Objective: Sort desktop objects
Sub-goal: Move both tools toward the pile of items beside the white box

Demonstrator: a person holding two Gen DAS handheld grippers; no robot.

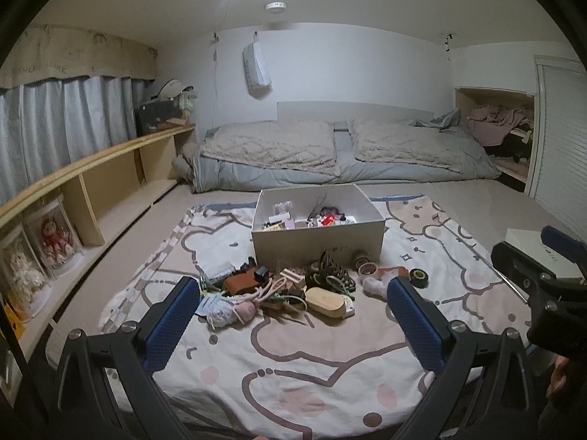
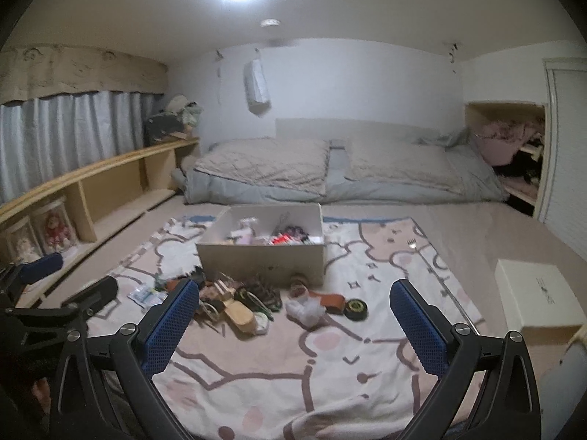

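Cardboard box [image 1: 317,242] sits mid-blanket [image 1: 293,359], long axis across your view, open top up, small items inside blurred | pile of clutter [image 1: 293,286] lies just in front | your left gripper [image 1: 293,315] and right gripper [image 2: 295,315] both gape wide, empty | white box [image 2: 539,293] at right: print too small to read

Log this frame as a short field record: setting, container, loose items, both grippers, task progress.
setting: bedroom floor, patterned blanket spread in front of a bed
container: open box on the blanket, already holding small items
loose items: pile in front of the box, including a wooden brush, a black round tin, a brown pouch
left gripper: open, empty, above the blanket
right gripper: open, empty
progress: pile not yet sorted
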